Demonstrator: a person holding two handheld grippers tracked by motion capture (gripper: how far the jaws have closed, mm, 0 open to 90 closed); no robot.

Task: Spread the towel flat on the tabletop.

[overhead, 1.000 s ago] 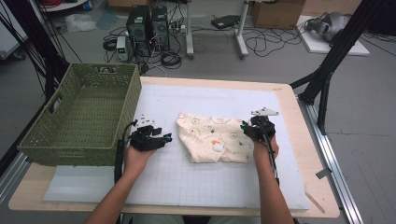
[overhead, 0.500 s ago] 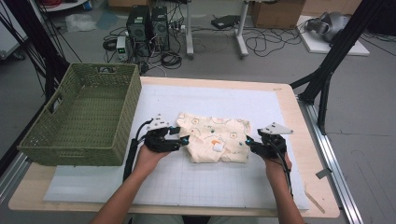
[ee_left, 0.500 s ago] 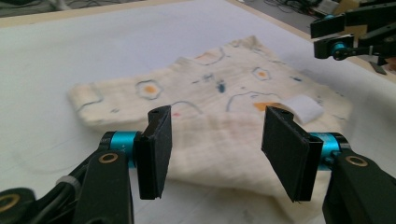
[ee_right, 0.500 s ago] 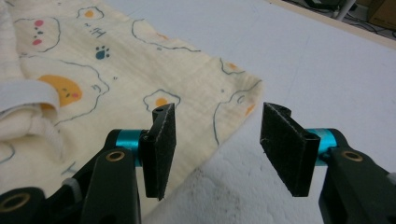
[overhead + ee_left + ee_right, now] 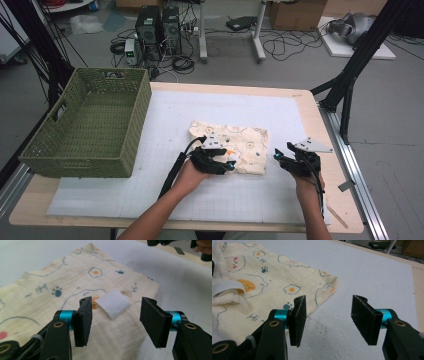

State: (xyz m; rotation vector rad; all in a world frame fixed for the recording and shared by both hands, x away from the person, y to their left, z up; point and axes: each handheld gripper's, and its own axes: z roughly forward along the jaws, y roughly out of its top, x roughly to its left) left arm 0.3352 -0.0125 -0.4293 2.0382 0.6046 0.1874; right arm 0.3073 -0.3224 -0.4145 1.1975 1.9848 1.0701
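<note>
Near edge of the printed cloth (image 5: 235,145) covered in the high view by the left hand-held gripper (image 5: 227,166); contact with the fabric impossible to tell there. Same cloth cut off at the left and bottom edges of the left gripper view, and at the left edge of the right gripper view. White label (image 5: 113,303) too blurred for any lettering. Right hand-held gripper (image 5: 276,156) half hidden under its grey plate from above. Both forearms cropped at the bottom of the high view, along with the desk's (image 5: 310,107) near edge. Floor cables beyond too small to sort out.
</note>
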